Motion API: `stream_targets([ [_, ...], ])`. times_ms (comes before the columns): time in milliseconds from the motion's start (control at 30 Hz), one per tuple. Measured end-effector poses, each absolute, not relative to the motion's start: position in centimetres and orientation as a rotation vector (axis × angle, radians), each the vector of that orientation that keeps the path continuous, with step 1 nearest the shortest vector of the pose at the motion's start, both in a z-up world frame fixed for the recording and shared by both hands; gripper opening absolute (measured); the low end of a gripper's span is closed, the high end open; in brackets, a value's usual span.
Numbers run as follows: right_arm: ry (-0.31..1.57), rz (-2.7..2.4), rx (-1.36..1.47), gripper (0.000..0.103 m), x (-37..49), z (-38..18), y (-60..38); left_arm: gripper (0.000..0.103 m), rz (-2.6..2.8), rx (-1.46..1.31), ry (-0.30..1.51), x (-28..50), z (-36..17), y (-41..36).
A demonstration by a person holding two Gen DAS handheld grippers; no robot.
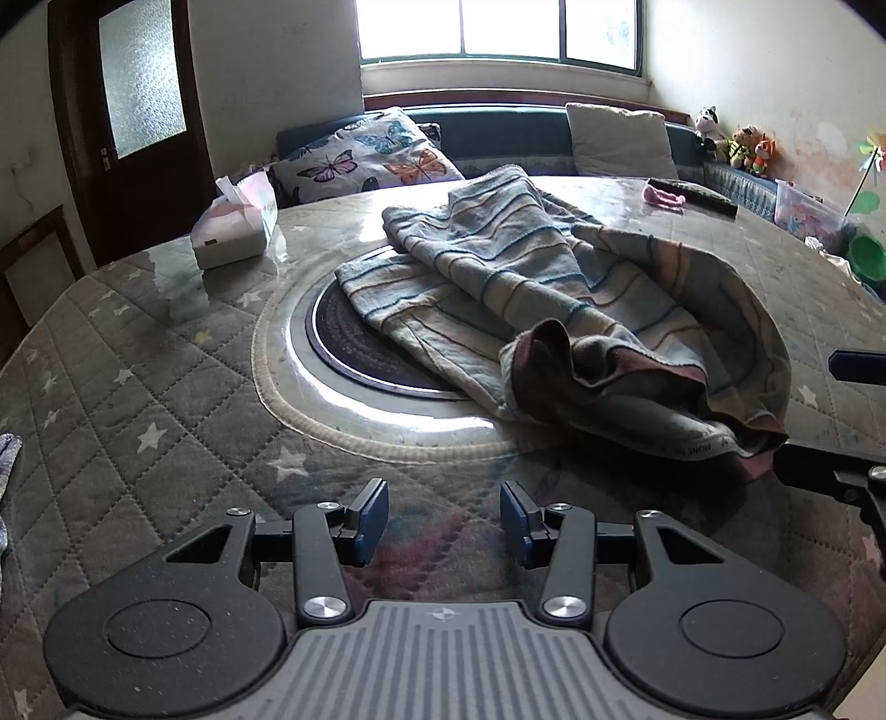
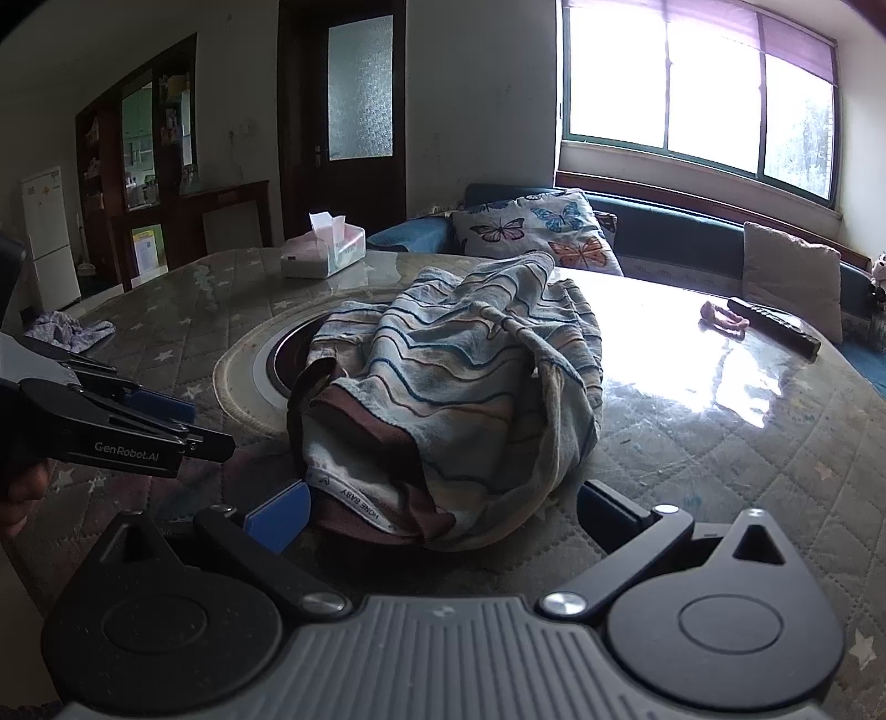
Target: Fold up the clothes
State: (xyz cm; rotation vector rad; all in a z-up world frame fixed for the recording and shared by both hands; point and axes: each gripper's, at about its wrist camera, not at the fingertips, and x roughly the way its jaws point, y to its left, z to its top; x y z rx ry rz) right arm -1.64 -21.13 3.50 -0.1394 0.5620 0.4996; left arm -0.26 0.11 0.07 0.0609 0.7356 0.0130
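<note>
Up close, the left gripper (image 1: 443,520) is hovering low over the quilted tabletop (image 1: 138,387) with its jaws spread and nothing between the blue pads (image 1: 370,515); it is sitting short of the garment, pointing toward the bare cloth in front of the round inset; the right gripper (image 2: 443,512) is holding its jaws spread wide, one blue pad showing on the left and the dark finger on the right, and the near hem of the striped garment (image 2: 459,387) is lying between them, though whether either pad is touching the fabric cannot be told; seen from the right wrist, the left gripper is reaching in from the left edge, just beside the brown-trimmed opening of the garment, with part of a hand (image 2: 22,493) showing behind it; the garment, pale blue with thin wavy stripes and a brown band at the waist, is lying crumpled in a heap near the middle of the tabletop, partly covering the dark round inset (image 1: 343,338) and its pale ring; farther back, a tissue box (image 1: 232,230) is standing on the tabletop well apart from the garment; a small pink item (image 1: 664,196) and a dark remote (image 2: 772,327) are lying near the far edge; beyond the tabletop, a butterfly cushion (image 1: 365,158) is resting on a bench under the bright window (image 1: 498,27).
</note>
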Motion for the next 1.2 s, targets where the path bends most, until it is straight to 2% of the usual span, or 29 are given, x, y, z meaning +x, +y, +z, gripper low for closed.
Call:
stream_targets([
  [1200,0.618,0.482,-0.163,0.103,-1.1,3.7,-20.1,0.047,0.025,0.089,0.791,-0.5,-0.1,-1.8],
])
